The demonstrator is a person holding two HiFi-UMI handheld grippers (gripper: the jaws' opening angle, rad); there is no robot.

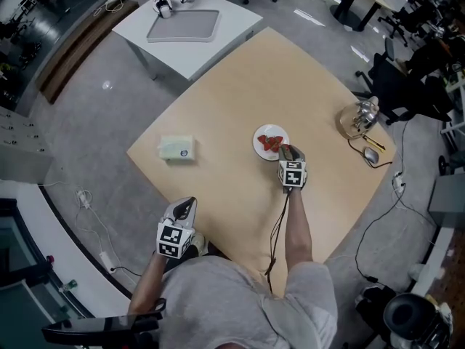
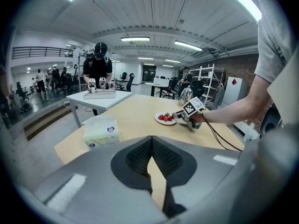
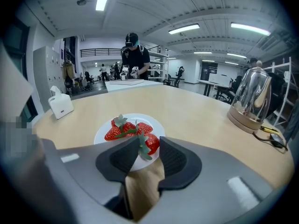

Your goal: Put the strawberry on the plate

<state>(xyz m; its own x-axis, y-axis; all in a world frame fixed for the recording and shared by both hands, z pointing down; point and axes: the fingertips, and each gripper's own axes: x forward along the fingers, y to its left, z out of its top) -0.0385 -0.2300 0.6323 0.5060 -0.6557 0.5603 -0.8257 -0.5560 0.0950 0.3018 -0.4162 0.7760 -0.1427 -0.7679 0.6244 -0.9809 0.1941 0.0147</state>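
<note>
Red strawberry [image 3: 152, 143] pinched in my right gripper [image 3: 148, 143], hovering over near rim of plate [image 3: 100, 132]. Releasing here, am risking roll-off onto table [image 3: 196, 120]. Left gripper [image 2: 152, 143] pressed together, idling.

Left gripper [image 1: 189, 203]: lower left of centre in my head view, kept close to the torso. I read its jaws together, with nothing between them.
Right gripper [image 1: 285, 151]: mid-frame, bare right forearm [image 1: 298, 220] stretched forward, jaws closed on a strawberry [image 3: 150, 143].
</note>
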